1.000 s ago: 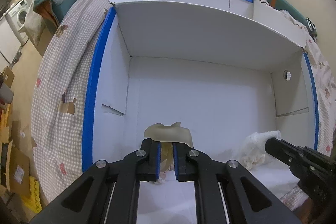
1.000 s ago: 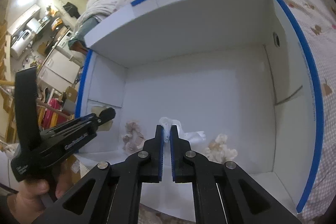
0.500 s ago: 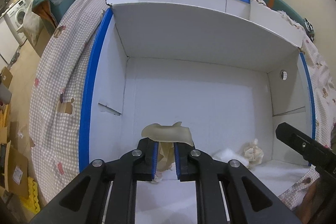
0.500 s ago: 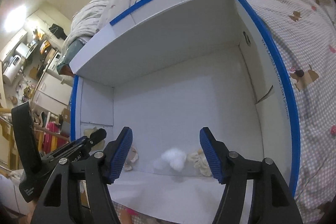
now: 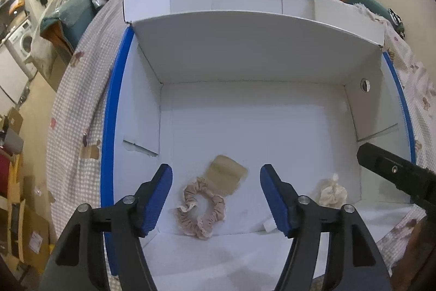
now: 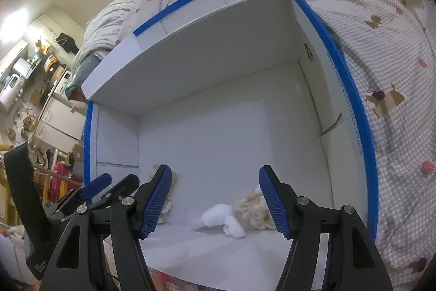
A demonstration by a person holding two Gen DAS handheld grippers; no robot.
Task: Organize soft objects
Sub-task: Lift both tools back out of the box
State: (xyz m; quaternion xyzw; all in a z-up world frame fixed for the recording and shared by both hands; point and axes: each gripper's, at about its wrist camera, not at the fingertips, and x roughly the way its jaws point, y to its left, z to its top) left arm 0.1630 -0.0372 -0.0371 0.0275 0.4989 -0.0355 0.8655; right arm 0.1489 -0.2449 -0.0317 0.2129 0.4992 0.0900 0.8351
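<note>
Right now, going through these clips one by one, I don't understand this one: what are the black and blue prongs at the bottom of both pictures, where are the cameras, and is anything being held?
No robot: a person carries a two-fingered black tool with blue pads in each hand, and a fisheye camera on each looks along its fingers. One picture comes from the left tool, whose jaws are opening; the other from the right tool, standing open. Neither holds anything. Both point into a white cardboard box with blue-taped edges lying on a bed. On its floor lie a pinkish-beige ruffled scrunchie, a flat tan piece, a cream knotted cloth bundle and a white fluffy piece.
</note>
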